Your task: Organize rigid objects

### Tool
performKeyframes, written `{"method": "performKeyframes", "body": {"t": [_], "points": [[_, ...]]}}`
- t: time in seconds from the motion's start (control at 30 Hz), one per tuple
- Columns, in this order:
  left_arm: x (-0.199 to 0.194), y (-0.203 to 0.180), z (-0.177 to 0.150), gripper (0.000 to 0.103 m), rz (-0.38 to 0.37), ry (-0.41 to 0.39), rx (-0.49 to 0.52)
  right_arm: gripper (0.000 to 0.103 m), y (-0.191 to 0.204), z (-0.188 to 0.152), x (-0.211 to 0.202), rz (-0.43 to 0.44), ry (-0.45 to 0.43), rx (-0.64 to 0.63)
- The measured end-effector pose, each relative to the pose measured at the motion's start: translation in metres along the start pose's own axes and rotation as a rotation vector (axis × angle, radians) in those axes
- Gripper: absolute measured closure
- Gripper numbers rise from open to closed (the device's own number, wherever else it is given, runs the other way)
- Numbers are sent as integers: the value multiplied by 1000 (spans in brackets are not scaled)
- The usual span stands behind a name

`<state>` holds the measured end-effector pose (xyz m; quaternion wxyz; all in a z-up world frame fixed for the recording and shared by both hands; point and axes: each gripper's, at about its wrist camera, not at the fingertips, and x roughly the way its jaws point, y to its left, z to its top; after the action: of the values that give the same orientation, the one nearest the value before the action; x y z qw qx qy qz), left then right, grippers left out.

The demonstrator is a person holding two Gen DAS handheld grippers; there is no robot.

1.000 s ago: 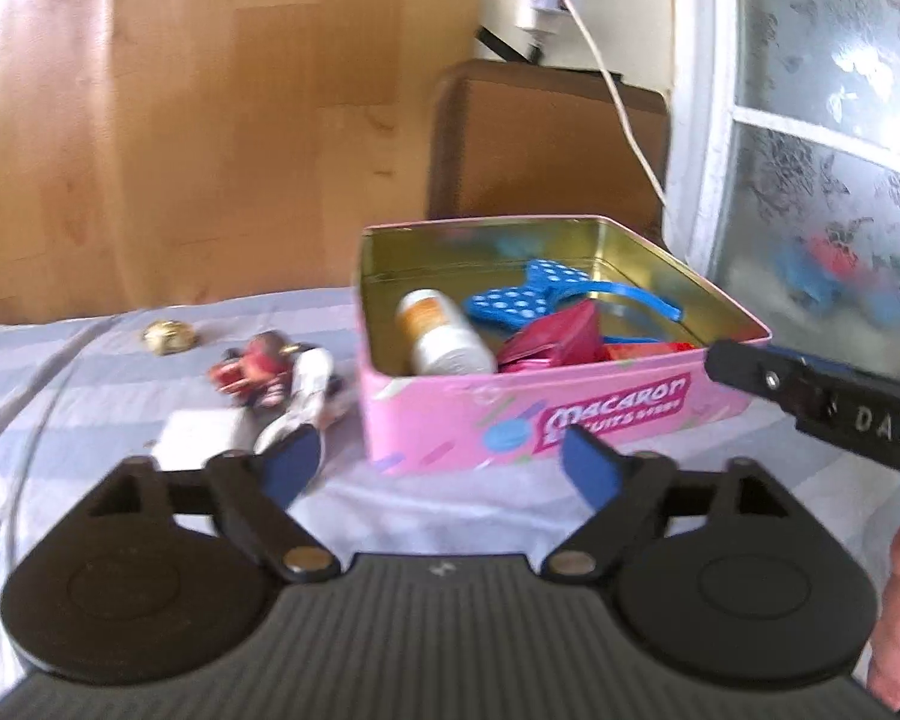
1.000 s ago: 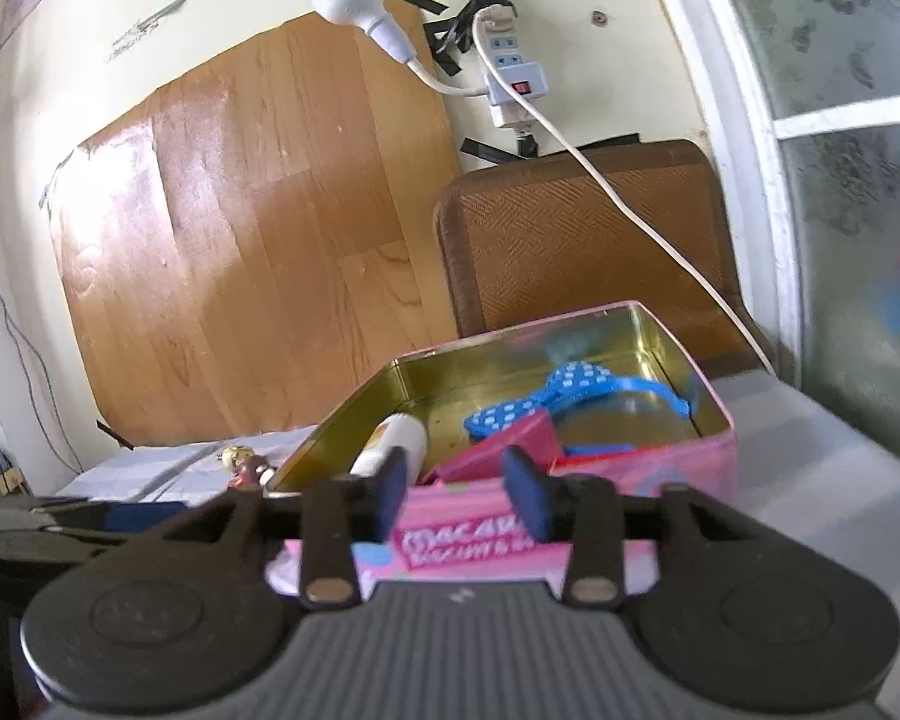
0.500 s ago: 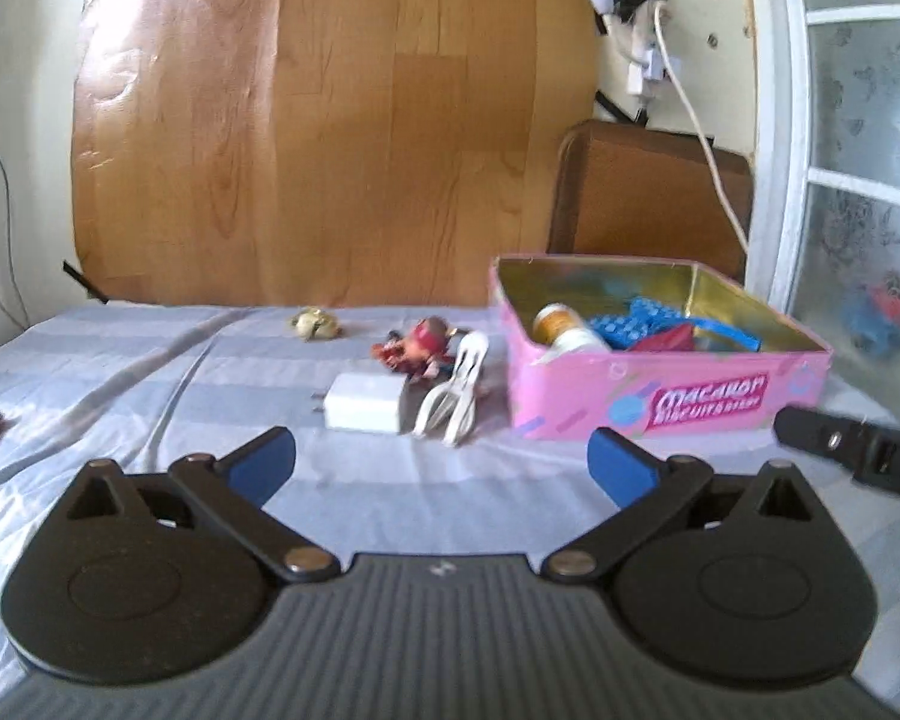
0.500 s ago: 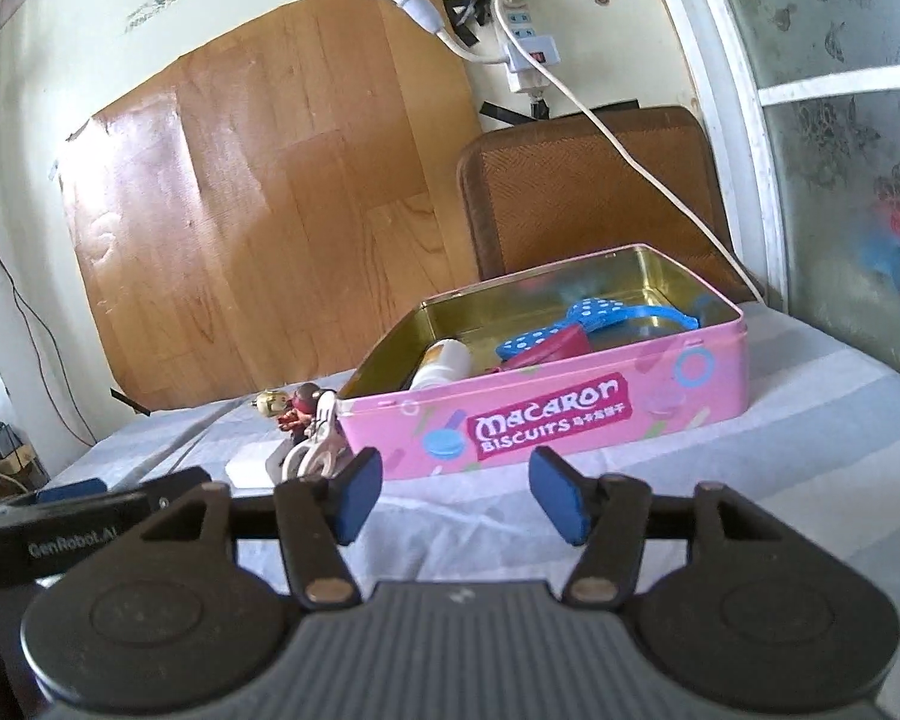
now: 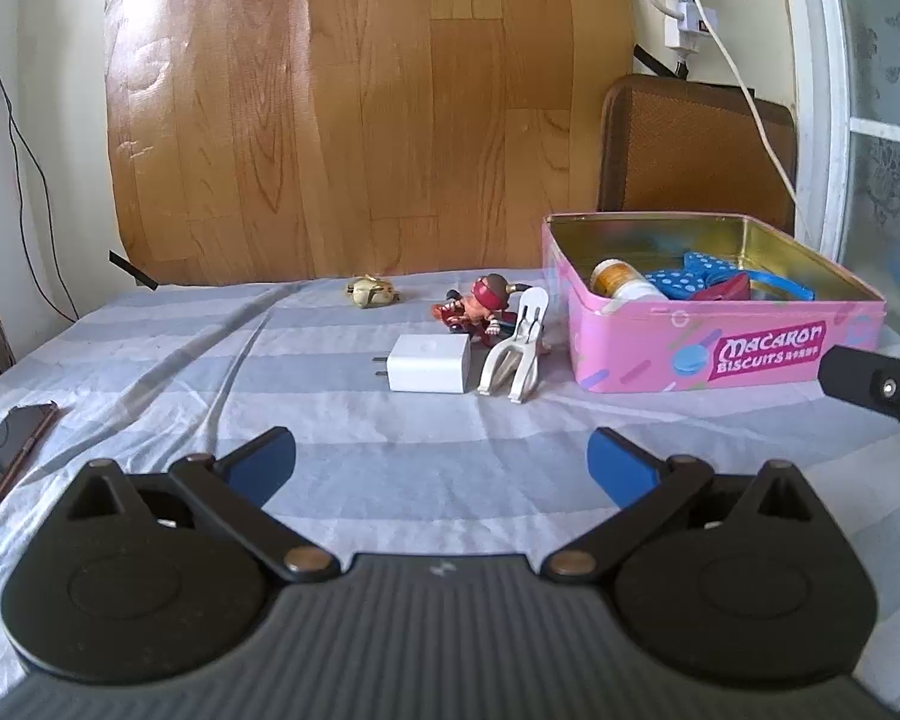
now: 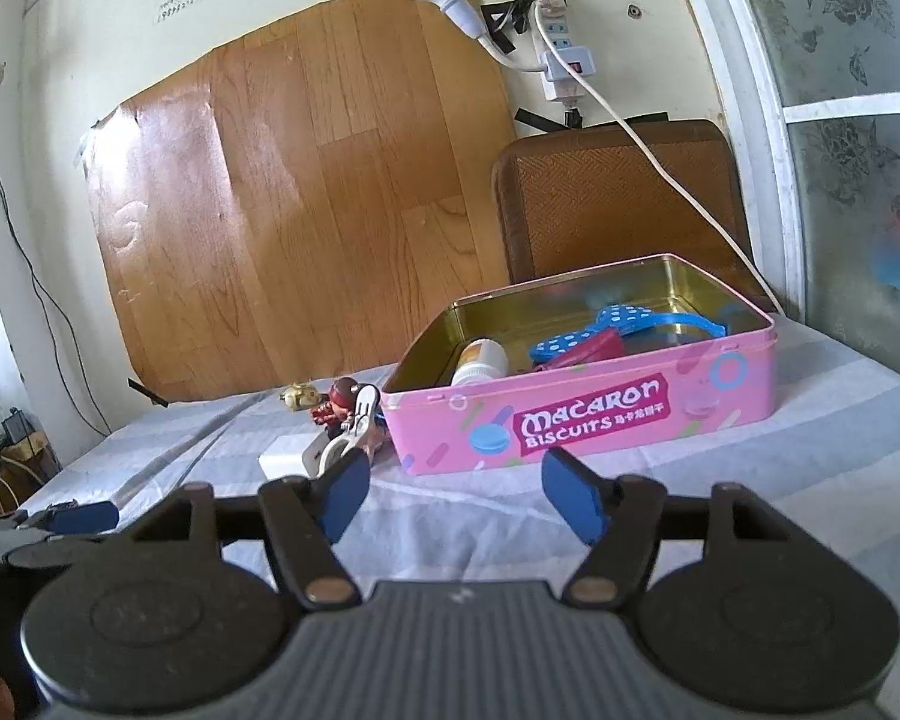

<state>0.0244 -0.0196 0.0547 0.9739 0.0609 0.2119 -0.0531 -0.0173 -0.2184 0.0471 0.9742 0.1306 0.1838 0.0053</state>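
A pink Macaron Biscuits tin [image 5: 720, 348] [image 6: 582, 414] stands open on the striped cloth. It holds a white bottle [image 5: 621, 288], a blue dotted bow headband [image 5: 708, 273] and a red item. Left of the tin lie a white clip [image 5: 513, 354], a white charger [image 5: 429, 365], a red figurine [image 5: 480, 306] and a small gold trinket [image 5: 371, 291]. My left gripper [image 5: 441, 468] is open and empty, well short of these objects. My right gripper [image 6: 456, 495] is open and empty, just in front of the tin.
A phone [image 5: 6, 468] lies at the cloth's left edge. A wooden board [image 5: 360, 108] and a brown chair back [image 5: 690, 156] stand behind the table. A power strip with a white cable [image 6: 630, 120] hangs on the wall. A frosted window is at right.
Both grippers have pulled back from the tin, and the left one has swung left. The right gripper's jaws have opened wider. The loose objects have not moved.
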Motion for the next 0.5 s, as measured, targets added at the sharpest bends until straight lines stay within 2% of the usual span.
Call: {"method": "performKeyframes", "body": {"t": [0.4, 0.5], "points": [[-3, -15, -1, 0, 104, -9, 71, 34, -4, -1, 2, -10, 8, 20], [-4, -17, -1, 0, 110, -10, 77, 34, -5, -1, 3, -10, 11, 22]]}}
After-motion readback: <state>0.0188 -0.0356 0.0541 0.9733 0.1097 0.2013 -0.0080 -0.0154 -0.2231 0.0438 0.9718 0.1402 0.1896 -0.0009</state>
